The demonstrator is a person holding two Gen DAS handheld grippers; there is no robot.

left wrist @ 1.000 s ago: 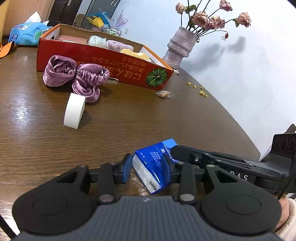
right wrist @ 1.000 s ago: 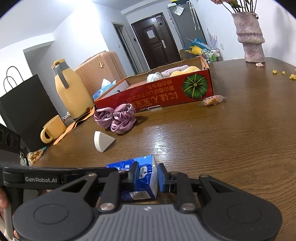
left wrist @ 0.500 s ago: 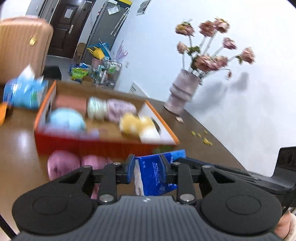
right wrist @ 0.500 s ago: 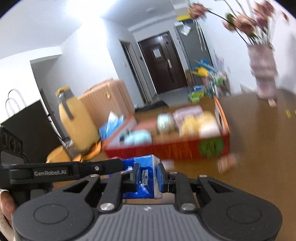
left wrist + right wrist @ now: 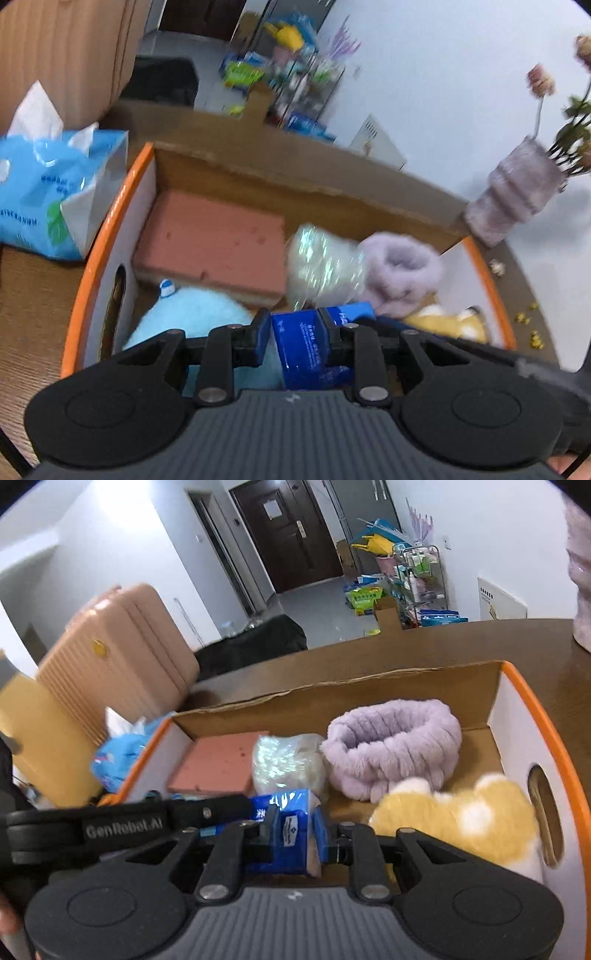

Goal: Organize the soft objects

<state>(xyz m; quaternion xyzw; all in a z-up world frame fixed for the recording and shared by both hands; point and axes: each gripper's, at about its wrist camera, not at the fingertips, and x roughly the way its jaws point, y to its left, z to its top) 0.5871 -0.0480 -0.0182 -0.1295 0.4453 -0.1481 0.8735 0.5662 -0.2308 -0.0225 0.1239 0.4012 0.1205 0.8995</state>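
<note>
Two grippers are clamped on one blue tissue packet (image 5: 308, 350), which is held just above the open cardboard box (image 5: 546, 716), over its near middle part. In the left wrist view the left gripper (image 5: 293, 334) is seen with its blue pads pressed against the packet's two sides; its jaws have just been closing a little further on the packet and stand narrow. In the right wrist view the right gripper (image 5: 293, 829) is seen pinching the other end of the same packet (image 5: 291, 830), its jaws likewise narrow and tight on the wrapper, while the left tool's black body crosses in from the left edge.

Inside the box, several soft things are laid. A pink sponge block (image 5: 218, 764) is set in the far left corner of the box. Just right of it a clear bag of pale filling (image 5: 286, 766) is placed, and touching that, towards the far right of the box, a lilac fluffy headband (image 5: 395, 749) is curled into a ring. A yellow and white plush (image 5: 461, 816) is lodged in the near right corner of the box, and a light blue plush (image 5: 192, 317) in the near left corner, partly hidden behind the left gripper.

Outside the box, just beside its left wall, a light blue tissue pack (image 5: 48, 192) is stood on the wooden table (image 5: 22, 302). Beyond the box's far right corner a ribbed lilac vase (image 5: 511, 203) with dried flowers is seen
</note>
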